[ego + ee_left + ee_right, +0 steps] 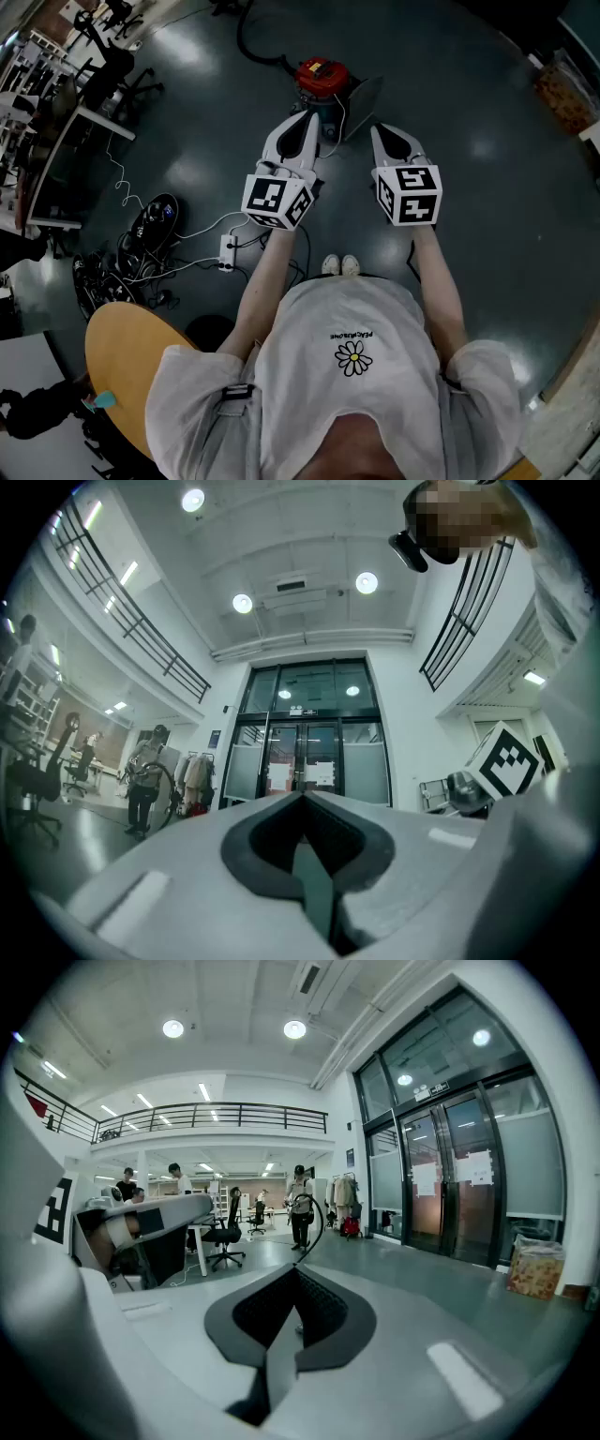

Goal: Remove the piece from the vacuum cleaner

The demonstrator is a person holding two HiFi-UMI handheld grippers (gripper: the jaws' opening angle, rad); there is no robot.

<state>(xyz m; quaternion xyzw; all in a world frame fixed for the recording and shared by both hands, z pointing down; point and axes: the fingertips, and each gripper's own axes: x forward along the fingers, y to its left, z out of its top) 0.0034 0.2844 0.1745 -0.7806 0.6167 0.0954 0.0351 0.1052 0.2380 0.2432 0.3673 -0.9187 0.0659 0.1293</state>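
Over the floor [487, 187], held out in front of the person: left hand-held gripper [308, 118], jaws closed, tips meeting, nothing between them. The left gripper view confirms this: left hand-held gripper [302, 797] pads together, empty, pointing at glass doors [305, 752]. Right hand-held gripper [379, 131] sits just beside it and level with it, jaws also shut. In the right gripper view the right hand-held gripper [295, 1269] shows pads together, nothing held. Marker cubes [278, 199] face the head camera, one on each gripper.

Vacuum [319, 77]: red, on the floor just past both gripper tips, between their lines and slightly nearer the left one. No gripper touches it. Black hose [248, 42] curves off from it toward the far edge of the floor. Grey flat part [364, 94] at the vacuum's right side; cannot tell if attached.

Shoes [339, 265] on the floor below the grippers. Power strip [227, 251] with white cables left of the shoes. Round wooden desk [117, 356] at the near-left corner. Black chairs [117, 61] at the far-left. A standing person [300, 1206] is far off in the right gripper view. Box [532, 1267] by the glass wall at right.
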